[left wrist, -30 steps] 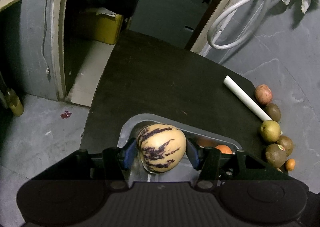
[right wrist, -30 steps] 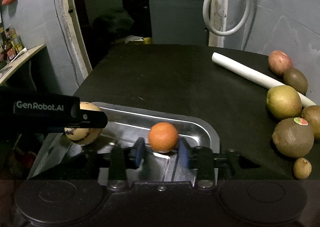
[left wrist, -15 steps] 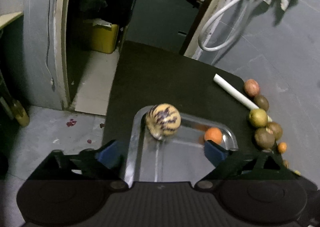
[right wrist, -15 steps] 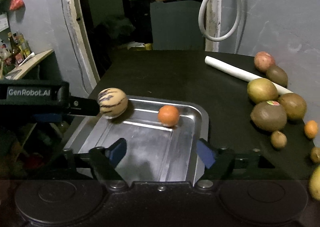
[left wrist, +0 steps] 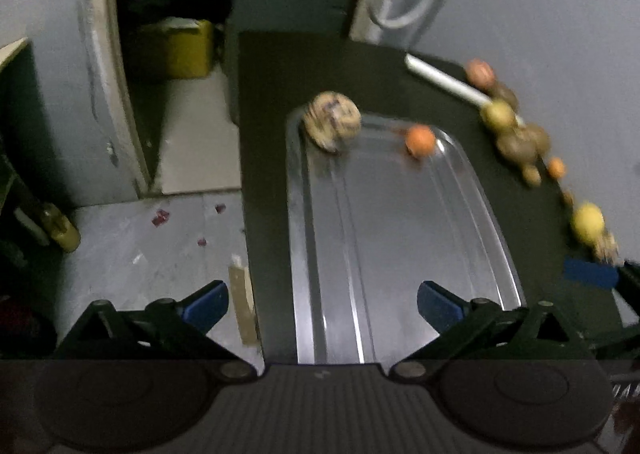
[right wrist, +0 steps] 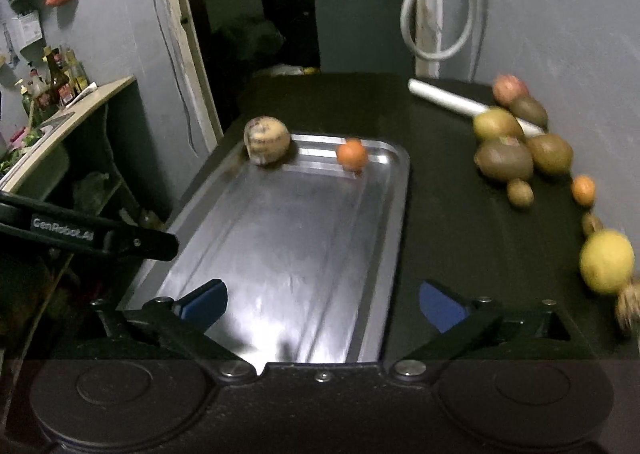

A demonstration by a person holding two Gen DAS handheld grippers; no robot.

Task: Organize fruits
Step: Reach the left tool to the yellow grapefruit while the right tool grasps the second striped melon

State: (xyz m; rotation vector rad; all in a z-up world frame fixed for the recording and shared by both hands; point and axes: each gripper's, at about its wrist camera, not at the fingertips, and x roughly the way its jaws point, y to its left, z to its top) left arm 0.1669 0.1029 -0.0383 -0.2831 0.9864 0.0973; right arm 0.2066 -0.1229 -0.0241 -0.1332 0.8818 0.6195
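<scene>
Scene: a dark surface (right wrist: 460,222) against a grey wall, carrying a metal tray (right wrist: 392,214) and loose fruit; both views are blurred
Left gripper (left wrist: 322,304): blue-padded fingers spread wide, holding nothing; it hangs over the near end of the tray, its left finger out past the surface edge above the floor
Right gripper (right wrist: 322,304): fingers likewise spread wide and empty, over the near right part of the tray; its right finger is above bare surface
Tray: long and shiny, running away from both cameras; its near end is hidden behind the gripper bodies
Striped melon (right wrist: 267,140): pale with dark streaks, in the tray's far left corner, touching the rim; the streaks are smeared by blur in the left view (left wrist: 331,121)
Small orange (right wrist: 351,154): in the tray near the far right corner, apart from the melon
Fruit outside the tray: a line along the right edge of the surface by the wall; a reddish fruit (right wrist: 510,89) farthest, then several brown kiwis (right wrist: 505,159) packed together, a tiny orange fruit (right wrist: 583,190), a yellow fruit (right wrist: 606,261) nearest; one more at the right edge is cut off and too blurred to name
White tube (right wrist: 452,100): lying at the far end, its near end hidden behind the fruit
Hard to make out: the other gripper appears as a dark bar at the left of the right view; its lettering is blurred
</scene>
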